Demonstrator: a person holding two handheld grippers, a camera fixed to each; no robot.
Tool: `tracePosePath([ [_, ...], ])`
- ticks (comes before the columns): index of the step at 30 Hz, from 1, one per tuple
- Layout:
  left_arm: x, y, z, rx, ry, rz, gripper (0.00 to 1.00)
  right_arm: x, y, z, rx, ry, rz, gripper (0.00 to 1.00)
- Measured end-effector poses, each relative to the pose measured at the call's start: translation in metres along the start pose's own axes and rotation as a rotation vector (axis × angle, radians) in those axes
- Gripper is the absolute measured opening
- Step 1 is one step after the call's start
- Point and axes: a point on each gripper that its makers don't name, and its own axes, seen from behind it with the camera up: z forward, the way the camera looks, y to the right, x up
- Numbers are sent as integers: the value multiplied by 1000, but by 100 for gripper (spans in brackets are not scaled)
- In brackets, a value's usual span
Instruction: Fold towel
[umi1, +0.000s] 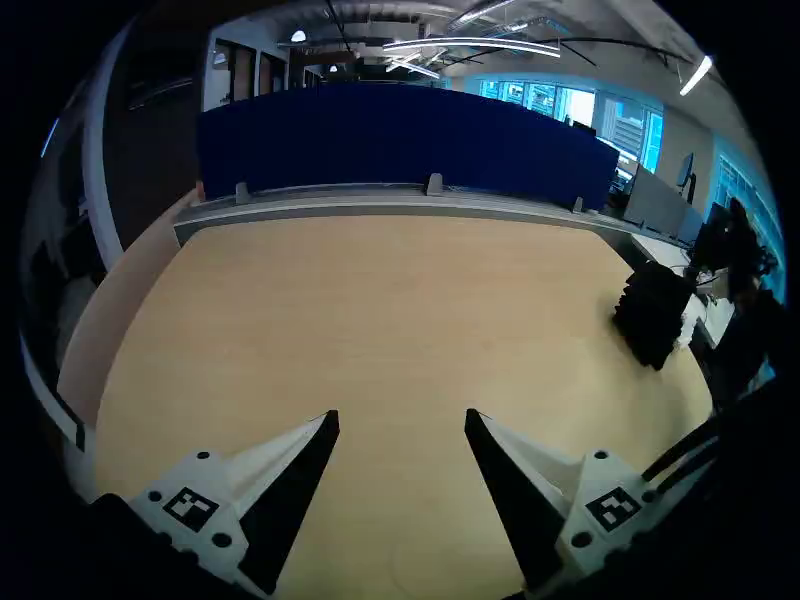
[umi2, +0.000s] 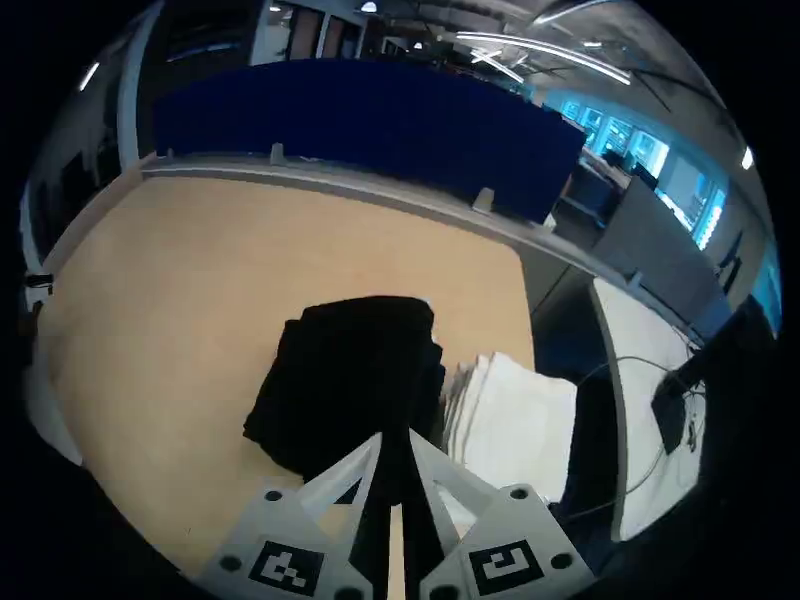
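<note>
A stack of folded black towels (umi2: 345, 380) lies on the wooden table (umi2: 170, 300), with a stack of white towels (umi2: 515, 420) right beside it. My right gripper (umi2: 395, 437) sits at the near edge of the black stack, its fingers drawn almost together and pinching black cloth. In the left gripper view the same black stack (umi1: 655, 310) stands far off at the table's right edge. My left gripper (umi1: 402, 420) hovers open over bare tabletop (umi1: 380, 300), holding nothing.
A blue partition (umi1: 400, 140) on a grey rail closes off the back of the table. Beyond the right edge stand a white desk (umi2: 640, 400) with cables and a dark office chair (umi1: 730, 250). The table's left edge curves away near a wall.
</note>
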Motion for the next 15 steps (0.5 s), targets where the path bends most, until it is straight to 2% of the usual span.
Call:
tracePosePath([
  [15,0,-5,-10,21,1,13,94,-62,-4,28,-17,-81,111,4],
])
